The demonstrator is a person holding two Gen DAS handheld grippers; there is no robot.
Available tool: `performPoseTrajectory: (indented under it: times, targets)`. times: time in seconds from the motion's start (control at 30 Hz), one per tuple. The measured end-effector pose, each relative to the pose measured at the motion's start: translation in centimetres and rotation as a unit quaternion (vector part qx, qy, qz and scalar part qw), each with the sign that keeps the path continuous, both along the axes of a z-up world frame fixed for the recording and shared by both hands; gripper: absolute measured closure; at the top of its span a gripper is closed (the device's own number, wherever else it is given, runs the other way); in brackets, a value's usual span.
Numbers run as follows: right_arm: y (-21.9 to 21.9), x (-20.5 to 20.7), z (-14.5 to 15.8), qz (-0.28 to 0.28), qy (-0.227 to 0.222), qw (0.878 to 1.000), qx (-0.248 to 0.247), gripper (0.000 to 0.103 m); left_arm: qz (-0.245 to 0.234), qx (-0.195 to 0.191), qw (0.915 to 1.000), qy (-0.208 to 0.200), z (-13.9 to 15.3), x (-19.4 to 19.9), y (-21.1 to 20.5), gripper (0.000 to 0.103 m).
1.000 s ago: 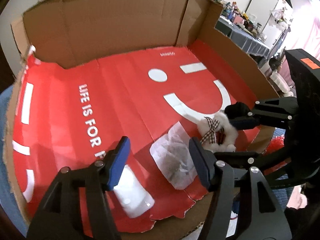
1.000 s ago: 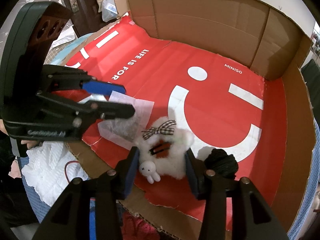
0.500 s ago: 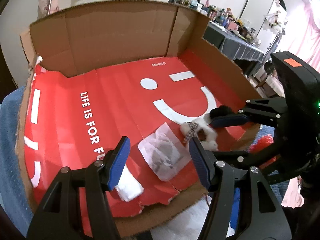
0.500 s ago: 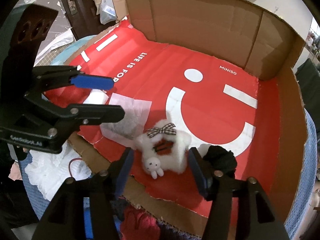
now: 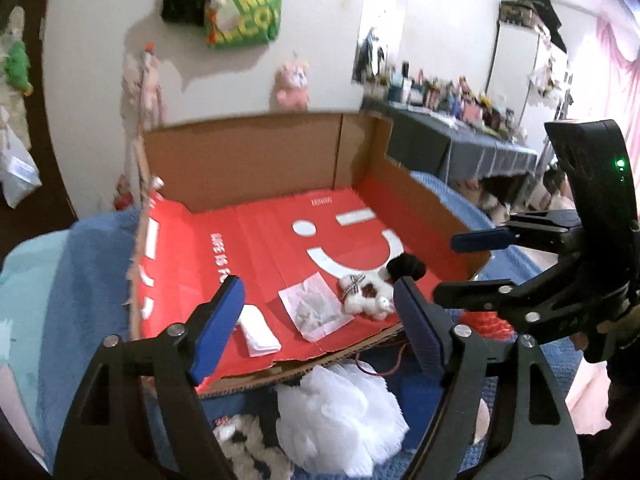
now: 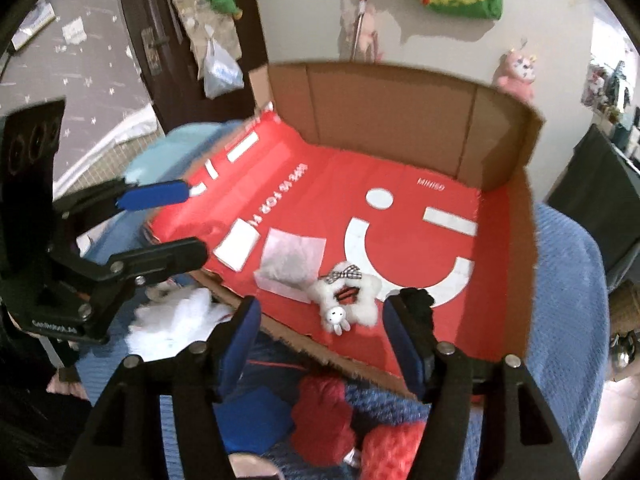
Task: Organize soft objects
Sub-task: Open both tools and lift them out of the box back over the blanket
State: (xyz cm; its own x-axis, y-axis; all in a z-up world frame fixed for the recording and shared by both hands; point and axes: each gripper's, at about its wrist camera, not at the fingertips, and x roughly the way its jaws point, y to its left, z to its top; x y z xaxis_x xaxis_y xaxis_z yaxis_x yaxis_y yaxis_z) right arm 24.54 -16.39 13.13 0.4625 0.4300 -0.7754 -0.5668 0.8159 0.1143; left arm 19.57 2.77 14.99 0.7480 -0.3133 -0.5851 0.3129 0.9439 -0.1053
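Blue bedding covers the bed on which a shallow cardboard tray sits, its floor lined with a red printed sheet. Four things lie in the tray, all along its near edge. Biggest is a clear plastic bag at the middle of that edge. Next is a white plush rabbit with a checked bow, just right of the bag. A folded white cloth lies near the near left corner. A black fuzzy ball rests against the rabbit's right side.

Outside the tray, on the bed in front of the near edge, lie a white fluffy bundle and red knit pieces.

Both tongs hang over the near edge, outside the tray. The left tongs gape wide and hold nothing. The right tongs are likewise spread wide and empty.
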Motion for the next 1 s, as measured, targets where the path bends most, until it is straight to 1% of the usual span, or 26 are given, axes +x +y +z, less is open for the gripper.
performPoseTrajectory:
  times: [0.07, 0.1, 0.17, 0.23, 0.27, 0.3, 0.33, 0.4, 0.43, 0.47, 0.53, 0.67, 0.8, 0.87, 1.0]
  targets:
    - [-0.5, -1.3, 1.1, -0.014, -0.023, 1.000, 0.003, 0.023, 0.015, 0.001, 0.9997, -0.017, 0.6, -1.3, 0.2, 0.021]
    - [-0.7, -2.1, 1.7, -0.018, -0.036, 0.999, 0.006, 0.022, 0.023, 0.002, 0.9993, -0.028, 0.8, -2.0, 0.2, 0.017]
    - [-1.1, -3.8, 2.7, -0.027, -0.060, 0.998, 0.009, 0.022, 0.043, 0.011, 0.9974, -0.058, 1.2, -3.9, 0.4, 0.016]
    - [-1.5, -5.3, 3.4, -0.041, -0.084, 0.996, 0.012, 0.018, 0.058, 0.021, 0.9950, -0.079, 1.4, -5.4, 0.3, 0.010]
    - [-1.8, -6.5, 3.8, -0.049, -0.103, 0.993, 0.013, 0.013, 0.071, 0.027, 0.9929, -0.092, 1.5, -6.3, 0.3, 0.007]
    - [-2.0, -7.4, 4.1, -0.054, -0.117, 0.992, 0.013, 0.008, 0.080, 0.029, 0.9911, -0.103, 1.5, -7.0, 0.3, 0.003]
    - [-2.1, -8.2, 4.3, -0.061, -0.132, 0.989, 0.013, 0.006, 0.090, 0.031, 0.9880, -0.121, 1.6, -8.2, 0.2, 0.001]
    - [-2.5, -10.5, 4.6, -0.083, -0.166, 0.983, 0.017, 0.003, 0.103, 0.038, 0.9838, -0.142, 1.5, -9.6, 0.0, 0.000]
    - [-2.7, -11.2, 4.6, -0.089, -0.175, 0.980, 0.021, 0.002, 0.109, 0.043, 0.9811, -0.154, 1.3, -10.7, -0.3, 0.000]
    - [-2.9, -12.4, 4.5, -0.100, -0.188, 0.977, 0.029, 0.000, 0.113, 0.046, 0.9792, -0.162, 1.2, -11.4, -0.5, 0.000]
    - [-3.2, -13.9, 4.4, -0.111, -0.204, 0.972, 0.039, 0.000, 0.122, 0.047, 0.9762, -0.173, 1.0, -12.6, -0.8, 0.000]
    - [-3.3, -16.5, 3.3, -0.130, -0.218, 0.966, 0.042, 0.000, 0.123, 0.034, 0.9759, -0.177, -0.1, -14.9, -1.6, 0.000]
    - [-3.2, -18.7, 1.4, -0.156, -0.247, 0.956, 0.039, 0.000, 0.117, 0.027, 0.9782, -0.169, -1.8, -16.4, -2.4, 0.000]
    - [-3.4, -19.5, 0.2, -0.167, -0.251, 0.953, 0.038, 0.000, 0.112, 0.021, 0.9800, -0.163, -2.9, -17.0, -2.6, 0.000]
    - [-4.0, -20.1, -2.5, -0.188, -0.241, 0.951, 0.039, 0.000, 0.120, 0.030, 0.9805, -0.153, -5.0, -17.7, -2.9, 0.000]
